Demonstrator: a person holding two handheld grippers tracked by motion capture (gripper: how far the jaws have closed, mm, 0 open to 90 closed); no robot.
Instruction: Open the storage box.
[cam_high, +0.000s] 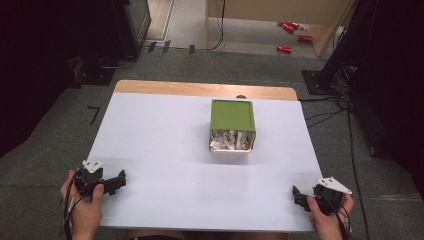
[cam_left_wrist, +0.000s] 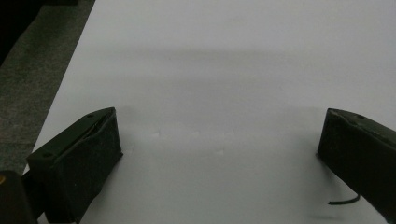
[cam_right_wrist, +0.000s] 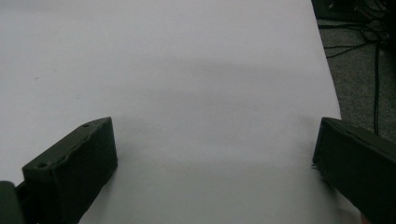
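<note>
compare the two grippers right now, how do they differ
The left gripper sits at the table's near left corner, pointing right; the right gripper sits at the near right corner, pointing left. The left one lies a bit farther up the table. Both are open, empty, and away from the green box.

White-topped table with wood strip along far edge, 1 green box lying on its side right of table centre, crumpled paper inside.

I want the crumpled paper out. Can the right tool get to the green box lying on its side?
Probably yes. The right tool is open at the table's near edge, and bare white tabletop lies between it and the green box, whose open end faces the person.
</note>
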